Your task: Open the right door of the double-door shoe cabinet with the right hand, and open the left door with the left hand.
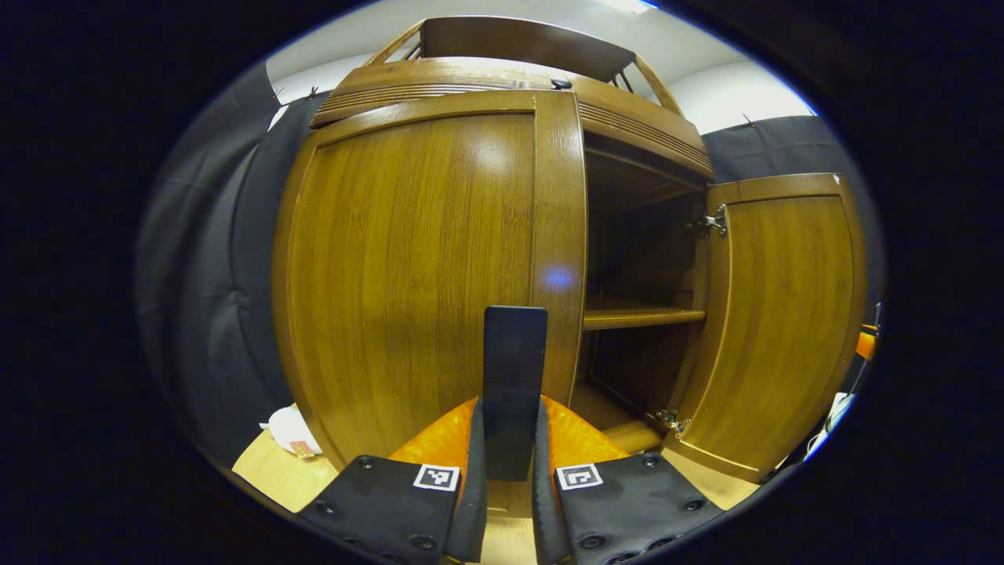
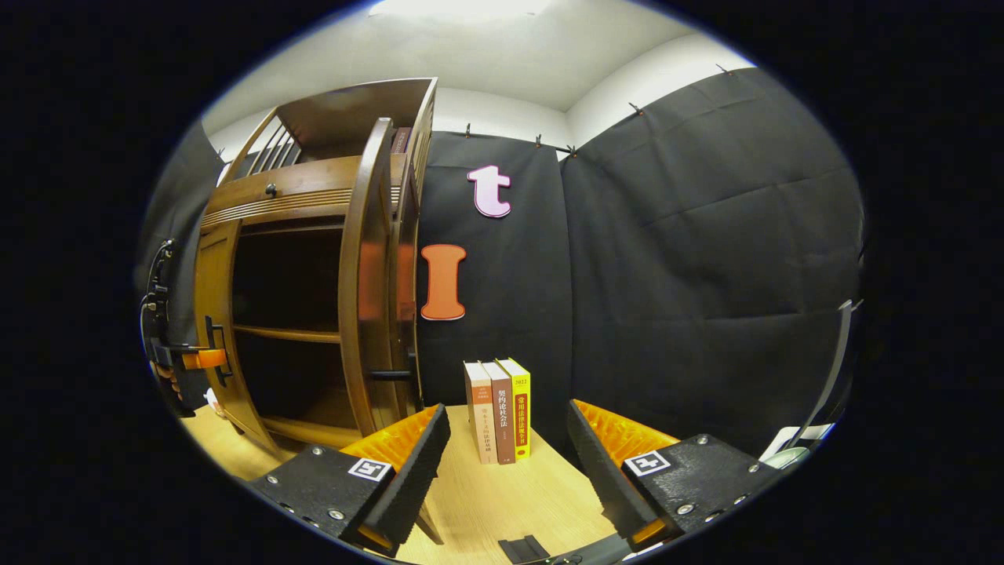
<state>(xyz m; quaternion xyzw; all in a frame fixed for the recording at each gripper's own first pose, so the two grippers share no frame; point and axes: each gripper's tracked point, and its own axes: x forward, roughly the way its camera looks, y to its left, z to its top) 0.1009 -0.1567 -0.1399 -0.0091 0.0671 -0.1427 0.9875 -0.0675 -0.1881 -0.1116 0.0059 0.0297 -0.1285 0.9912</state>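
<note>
Left hand-held gripper (image 1: pixel 510 439) is clenched on the dark handle (image 1: pixel 514 377) of the left door (image 1: pixel 416 267), both fingers pressing its sides low on the bar. That door sits closed against the shoe cabinet (image 1: pixel 502 78), which stands on the table (image 1: pixel 274 471). The right door (image 1: pixel 776 314) already hangs wide open on its hinges, and I can see a bare shelf (image 1: pixel 639 317) inside.

In the right gripper view my right hand-held gripper (image 2: pixel 506 455) is released, fingers spread, holding nothing, with the right door's edge (image 2: pixel 365 275) just beside it and some books (image 2: pixel 498 408) standing on the table behind.

I judge the left door to be stiff, solid wood with a glossy, slippery face, so the handle is the only sensible hold. It should swing on its hinges; I'd pull in an arc, not straight back.
</note>
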